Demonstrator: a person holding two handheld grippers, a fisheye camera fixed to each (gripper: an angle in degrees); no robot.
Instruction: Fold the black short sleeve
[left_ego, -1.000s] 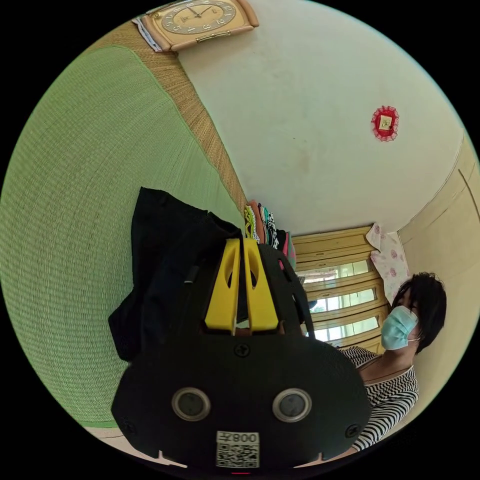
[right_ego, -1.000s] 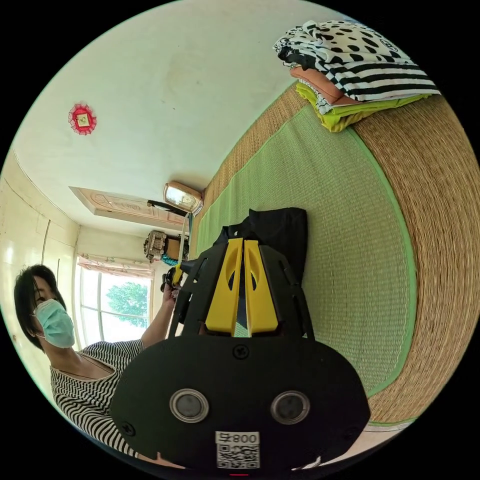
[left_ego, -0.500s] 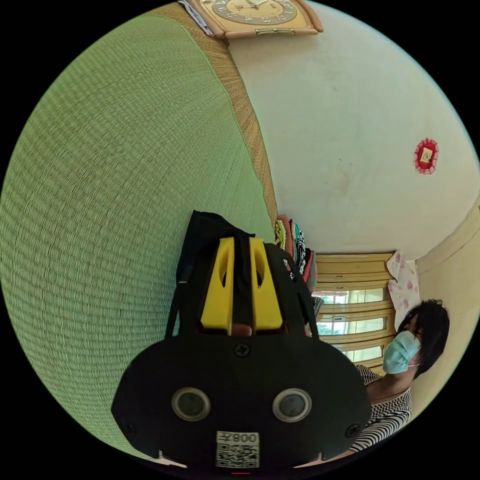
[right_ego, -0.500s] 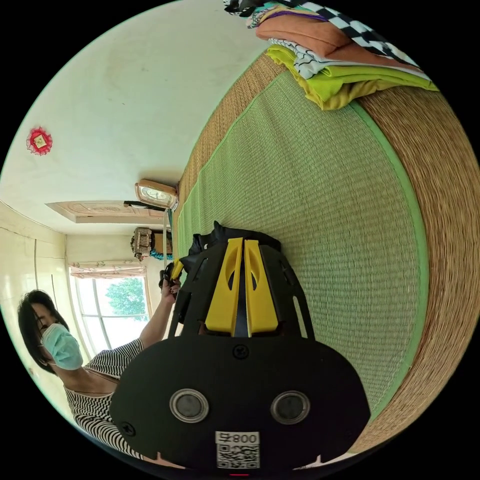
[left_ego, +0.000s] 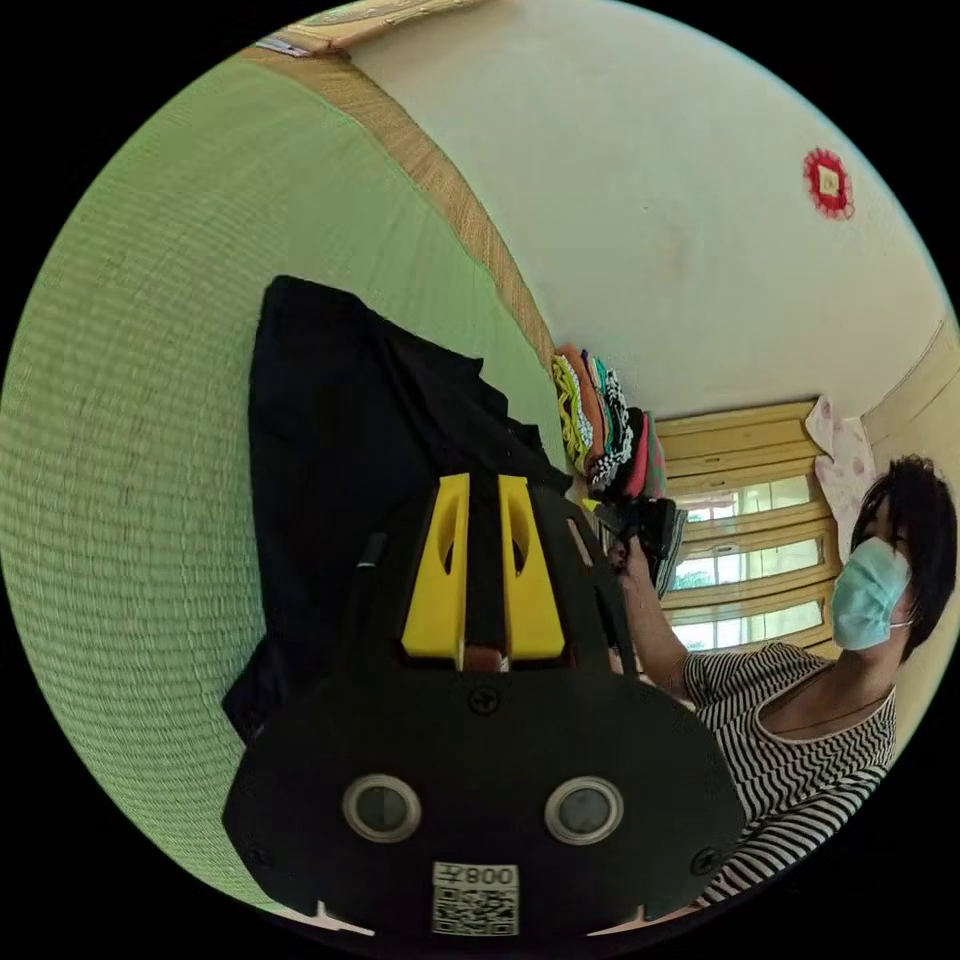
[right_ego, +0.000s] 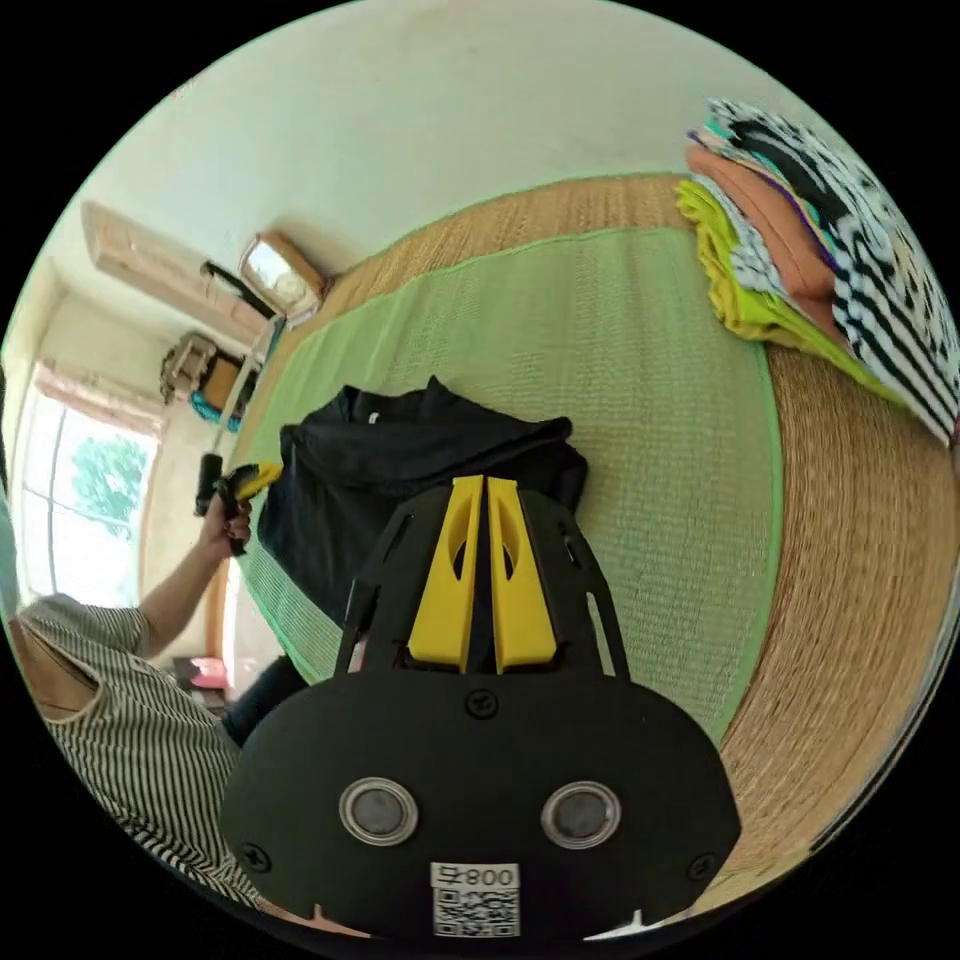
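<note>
1. The green mat (right_ego: 620, 330) is lying across the woven straw bed (right_ego: 860, 560) and filling much of both views; you are standing at its edge in a striped top (left_ego: 800, 740).
2. The black shirt (right_ego: 400, 470) is lying bunched on the mat, on the side nearer you, its collar turned toward the wall. In the left gripper view the shirt (left_ego: 340, 450) is spreading out from the jaws across the mat.
3. A stack of folded clothes (right_ego: 820, 260) is sitting on the straw edge, well apart from the shirt.
4. Your left gripper (left_ego: 484, 480) is showing a narrow gap between its yellow jaws, with black cloth running through that gap; the jaws seem to be gripping the shirt.
5. Your right gripper (right_ego: 484, 482) is holding its jaws almost together over the shirt's near edge; I cannot tell whether cloth is pinched between them.
6. A wall clock (right_ego: 275, 275) is hanging beyond the far end of the bed.
</note>
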